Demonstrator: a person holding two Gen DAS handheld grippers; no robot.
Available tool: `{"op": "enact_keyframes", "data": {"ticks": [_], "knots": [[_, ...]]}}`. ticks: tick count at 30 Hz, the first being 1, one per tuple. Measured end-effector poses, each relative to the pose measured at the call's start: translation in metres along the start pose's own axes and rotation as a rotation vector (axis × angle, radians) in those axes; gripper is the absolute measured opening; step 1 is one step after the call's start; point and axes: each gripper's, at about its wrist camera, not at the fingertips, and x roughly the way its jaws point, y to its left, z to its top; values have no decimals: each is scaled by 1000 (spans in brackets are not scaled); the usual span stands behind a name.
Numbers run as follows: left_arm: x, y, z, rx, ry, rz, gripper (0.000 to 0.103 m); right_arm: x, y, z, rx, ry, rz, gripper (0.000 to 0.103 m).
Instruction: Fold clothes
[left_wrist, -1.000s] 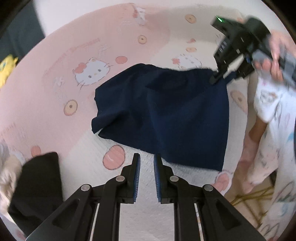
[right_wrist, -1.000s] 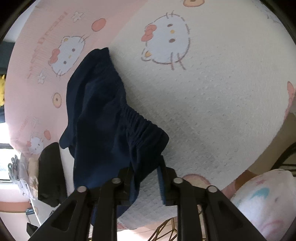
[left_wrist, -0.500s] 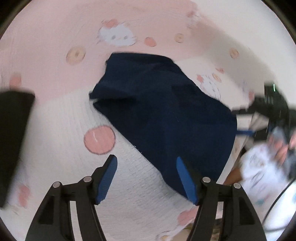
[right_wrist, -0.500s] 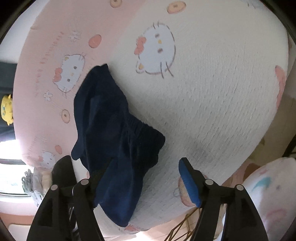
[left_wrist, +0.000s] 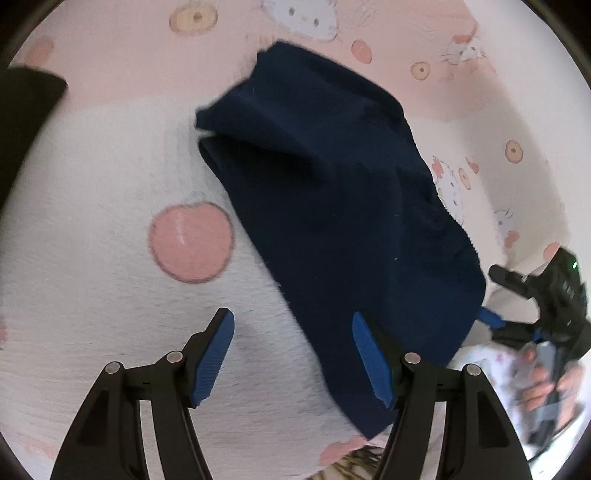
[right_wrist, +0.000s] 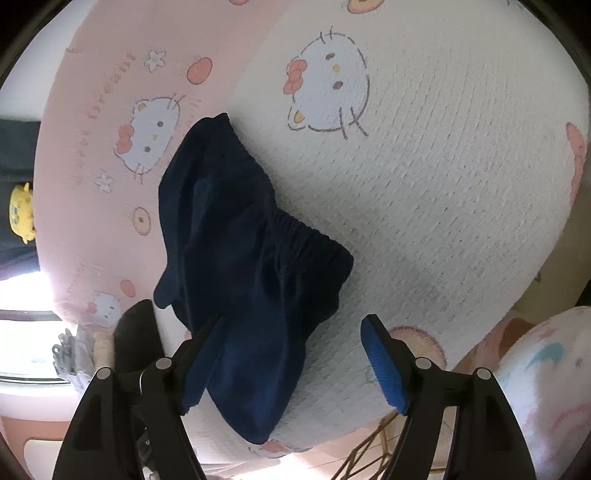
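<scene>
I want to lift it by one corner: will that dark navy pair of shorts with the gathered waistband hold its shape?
Probably not. The dark navy fabric shorts lie creased and rumpled, so they would likely droop. The gathered waistband looks stretchy, likely giving under a pull. Both grippers are open.

one navy garment (left_wrist: 332, 206), two tools (open)

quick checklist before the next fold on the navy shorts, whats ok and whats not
1. Left tongs open and empty: ok.
2. Right tongs open, shorts released: ok.
3. Navy shorts flat on the blanket: not ok, bunched with a raised flap.
4. Elastic waistband in view for a grasp: ok.
5. Shorts fully on the bed: cannot tell; the near corner lies at the edge.
6. Black garment apart from the shorts: ok.
</scene>
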Motion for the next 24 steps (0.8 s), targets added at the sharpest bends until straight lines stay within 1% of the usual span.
{"op": "enact_keyframes", "data": {"ticks": [2,5,7,11,13,15,18,21,24], "knots": [[4,-1,5,-16,16,-25,64,2,0,3,-4,-6,-7,75],[10,-1,12,-58,39,-72,64,5,0,5,11,-4,15,75],[12,4,17,-111,36,-101,64,8,0,7,21,-3,29,75],[13,20,21,-257,44,-194,65,12,0,10,40,-1,57,75],[16,25,22,-307,54,-240,65,14,0,12,50,0,72,75],[19,27,24,-323,60,-248,65,16,-1,14,60,1,86,75],[20,28,25,-335,55,-268,70,19,-1,16,75,3,103,75],[20,33,31,-347,52,-288,76,20,-1,16,80,0,92,75],[22,34,36,-358,39,-292,76,21,-3,14,88,4,75,75]]}}
